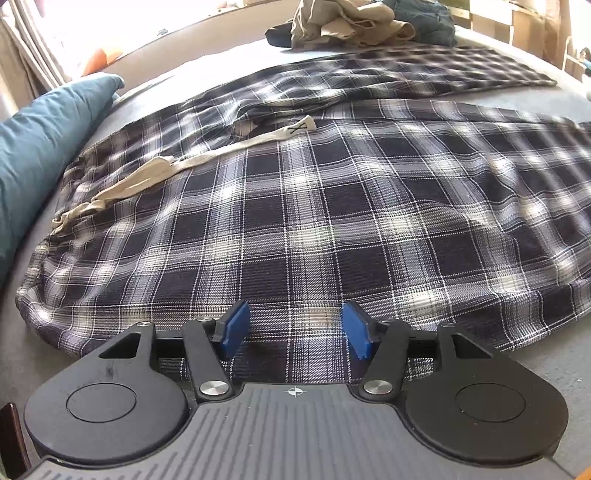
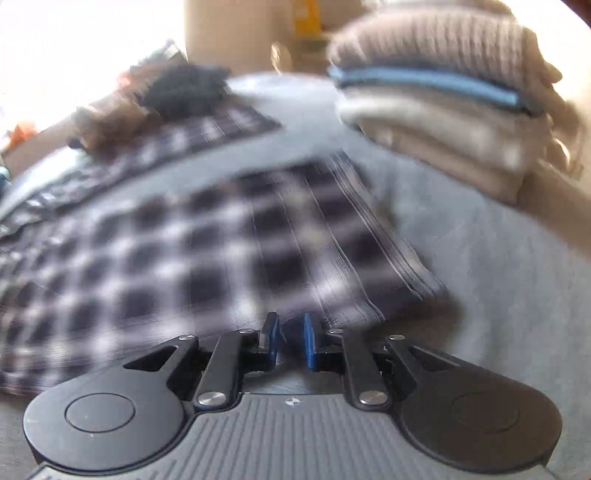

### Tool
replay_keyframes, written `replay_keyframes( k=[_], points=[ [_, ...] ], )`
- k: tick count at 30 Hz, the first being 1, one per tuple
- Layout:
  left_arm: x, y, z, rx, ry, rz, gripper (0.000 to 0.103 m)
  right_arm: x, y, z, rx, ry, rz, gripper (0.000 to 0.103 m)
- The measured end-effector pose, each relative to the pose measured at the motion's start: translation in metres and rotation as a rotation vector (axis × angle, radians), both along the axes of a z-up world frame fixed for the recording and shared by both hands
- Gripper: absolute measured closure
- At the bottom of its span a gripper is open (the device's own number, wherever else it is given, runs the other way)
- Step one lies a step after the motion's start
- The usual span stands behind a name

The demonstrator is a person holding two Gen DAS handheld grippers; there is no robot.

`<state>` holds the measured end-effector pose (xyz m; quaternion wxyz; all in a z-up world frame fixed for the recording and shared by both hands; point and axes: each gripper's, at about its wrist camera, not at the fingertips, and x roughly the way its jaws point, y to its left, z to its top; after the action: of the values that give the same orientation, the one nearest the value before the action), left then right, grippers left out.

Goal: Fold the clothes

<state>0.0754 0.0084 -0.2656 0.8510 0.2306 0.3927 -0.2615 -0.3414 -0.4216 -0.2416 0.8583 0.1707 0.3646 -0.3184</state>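
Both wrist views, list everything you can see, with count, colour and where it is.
plaid pants: one, navy and white check, spread flat across the bed
drawstring: one, cream, lying loose across the waist end
bed sheet: one, grey, under everything
pillow: one, teal, left edge of the left wrist view
unfolded pile: several garments, tan and dark blue, far side
folded stack: several items, beige with a blue layer, upper right of the right wrist view
left gripper: blue pads, open, over the near hem
right gripper: blue pads, nearly closed, at the blurred plaid edge; grip unclear
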Motion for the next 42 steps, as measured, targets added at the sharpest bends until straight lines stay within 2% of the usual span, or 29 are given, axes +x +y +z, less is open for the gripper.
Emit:
replay_keyframes(
  k=[3,6,10,13,15,17,19,21,24,27,29,33,36,40,42],
  points=[
    [0.002,0.001,0.000,0.003,0.001,0.000,0.043,-0.025,-0.033,-0.003,-0.033,0.043,-0.144,0.090],
    [0.001,0.000,-0.001,0.015,-0.005,-0.005,0.042,-0.038,-0.041,0.012,-0.097,0.043,-0.190,0.088],
    [-0.001,-0.001,-0.002,0.021,-0.011,0.000,0.041,-0.001,-0.030,0.020,-0.106,-0.031,-0.049,0.088],
    [-0.002,-0.001,0.001,0.029,-0.013,0.001,0.040,0.035,-0.028,0.013,-0.033,-0.061,0.056,0.089],
    [-0.004,-0.001,0.001,0.040,-0.023,-0.008,0.038,0.049,-0.039,0.002,-0.028,-0.013,0.060,0.089],
    [-0.007,-0.001,0.001,0.052,-0.036,-0.019,0.035,0.045,-0.061,-0.006,-0.063,0.049,-0.006,0.090],
    [-0.007,0.000,0.000,0.059,-0.042,-0.027,0.033,0.037,-0.087,-0.005,-0.054,0.053,-0.095,0.094],
    [-0.006,0.001,-0.001,0.067,-0.048,-0.035,0.032,0.041,-0.095,0.002,-0.101,0.085,-0.118,0.092],
    [-0.006,0.000,-0.001,0.080,-0.053,-0.038,0.030,0.067,-0.089,0.008,-0.129,0.055,-0.021,0.091],
    [-0.007,0.000,-0.001,0.087,-0.056,-0.029,0.028,0.103,-0.081,0.009,-0.053,-0.041,0.067,0.090],
    [-0.006,0.000,-0.001,0.085,-0.054,-0.021,0.028,0.124,-0.086,0.002,0.008,-0.061,0.070,0.090],
    [-0.002,0.004,-0.001,0.070,-0.040,-0.009,0.026,0.133,-0.119,-0.010,0.019,-0.060,-0.063,0.093],
    [0.001,0.007,-0.001,0.058,-0.030,-0.001,0.023,0.123,-0.135,0.000,-0.051,0.002,-0.229,0.090],
    [0.007,0.011,-0.002,0.038,-0.007,0.015,0.019,0.104,-0.106,0.022,-0.083,0.016,-0.092,0.090],
    [0.010,0.013,-0.002,0.021,0.013,0.032,0.017,0.091,-0.077,0.037,-0.023,-0.035,0.019,0.089]
  ],
)
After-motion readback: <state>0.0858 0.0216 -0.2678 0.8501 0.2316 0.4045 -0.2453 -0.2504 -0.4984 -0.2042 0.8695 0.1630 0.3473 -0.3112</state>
